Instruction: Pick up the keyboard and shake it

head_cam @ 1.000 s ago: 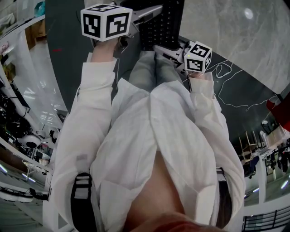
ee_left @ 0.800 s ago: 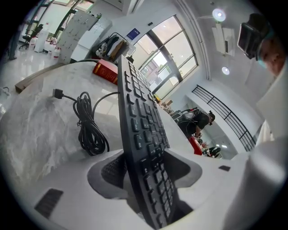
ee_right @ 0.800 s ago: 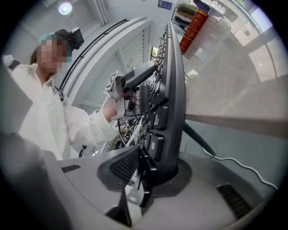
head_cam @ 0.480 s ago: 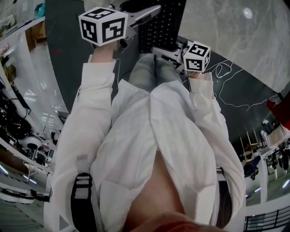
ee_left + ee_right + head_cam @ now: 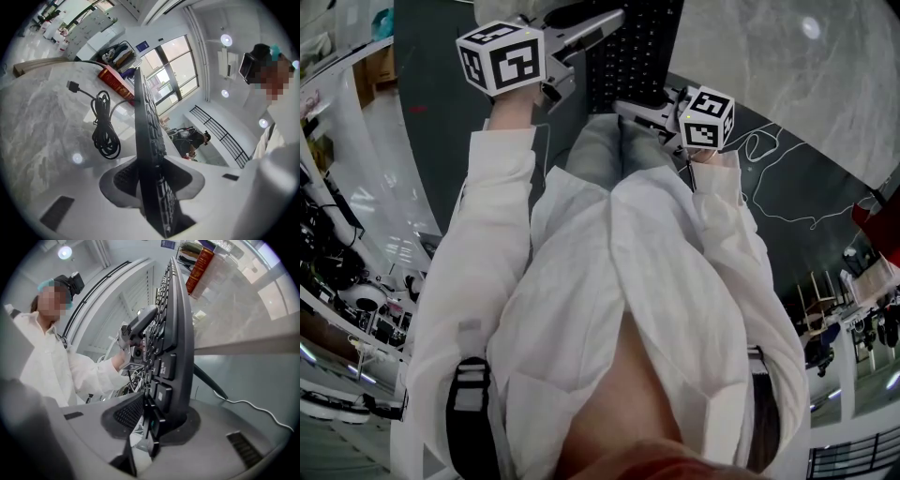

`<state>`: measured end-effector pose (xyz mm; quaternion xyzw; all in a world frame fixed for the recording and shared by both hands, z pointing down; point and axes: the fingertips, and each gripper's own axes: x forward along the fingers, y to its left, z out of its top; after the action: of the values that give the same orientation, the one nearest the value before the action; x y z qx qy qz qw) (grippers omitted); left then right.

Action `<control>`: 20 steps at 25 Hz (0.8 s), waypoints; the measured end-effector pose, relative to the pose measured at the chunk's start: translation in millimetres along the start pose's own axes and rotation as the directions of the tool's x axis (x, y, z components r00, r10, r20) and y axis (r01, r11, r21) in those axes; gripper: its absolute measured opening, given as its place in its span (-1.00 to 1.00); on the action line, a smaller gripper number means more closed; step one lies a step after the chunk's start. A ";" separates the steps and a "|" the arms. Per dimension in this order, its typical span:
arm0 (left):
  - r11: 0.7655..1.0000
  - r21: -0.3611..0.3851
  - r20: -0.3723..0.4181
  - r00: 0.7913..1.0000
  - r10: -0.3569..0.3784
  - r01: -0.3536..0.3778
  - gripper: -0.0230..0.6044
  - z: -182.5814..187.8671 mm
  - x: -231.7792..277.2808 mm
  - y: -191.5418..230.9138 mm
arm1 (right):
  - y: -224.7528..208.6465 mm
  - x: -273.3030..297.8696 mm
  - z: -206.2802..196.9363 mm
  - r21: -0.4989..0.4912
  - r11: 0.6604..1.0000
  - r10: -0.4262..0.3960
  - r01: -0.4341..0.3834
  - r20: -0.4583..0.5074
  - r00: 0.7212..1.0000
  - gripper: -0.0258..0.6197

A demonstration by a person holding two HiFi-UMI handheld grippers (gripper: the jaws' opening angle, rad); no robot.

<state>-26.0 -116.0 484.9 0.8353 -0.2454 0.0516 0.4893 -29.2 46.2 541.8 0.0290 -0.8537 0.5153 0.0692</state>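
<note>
A black keyboard [image 5: 633, 52] hangs in the air in front of me, held edge-on between both grippers. My left gripper [image 5: 591, 28] has its jaws on the keyboard's left end. In the left gripper view the keyboard [image 5: 147, 140] runs up between the pads, and both pads touch it. These jaws have just been closing, with the keyboard between them. My right gripper [image 5: 628, 108] is shut on the right end. In the right gripper view the keys [image 5: 176, 333] face left, and the left gripper [image 5: 138, 329] shows at the far end.
A marble table [image 5: 787, 84] stands ahead. On it lie a coiled black cable [image 5: 104, 131] and a red box [image 5: 115, 82]. A thin white cable [image 5: 769, 178] trails over the dark floor to the right. My legs are below the keyboard.
The left gripper's marker cube has tipped and shifted a little up and left in the head view. The right gripper and the keyboard have stayed where they were.
</note>
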 end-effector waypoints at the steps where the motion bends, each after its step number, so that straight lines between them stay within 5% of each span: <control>1: 1.000 -0.008 0.007 1.000 -0.008 0.008 -0.45 -1.1 -1.0 -0.5 | 1.4 0.3 -1.2 0.005 1.000 0.006 -0.006 0.001 1.000 -0.60; 20: 0.991 -0.048 0.144 0.982 -0.119 0.127 -0.60 8.2 -18.2 -42.4 | 31.3 -2.2 -1.7 0.017 0.997 0.072 -0.072 -0.002 0.997 -0.57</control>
<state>-23.6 -99.4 441.1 0.8361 -0.2286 -0.0447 0.4967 -30.7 62.2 514.8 -0.0016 -0.8497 0.5248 0.0515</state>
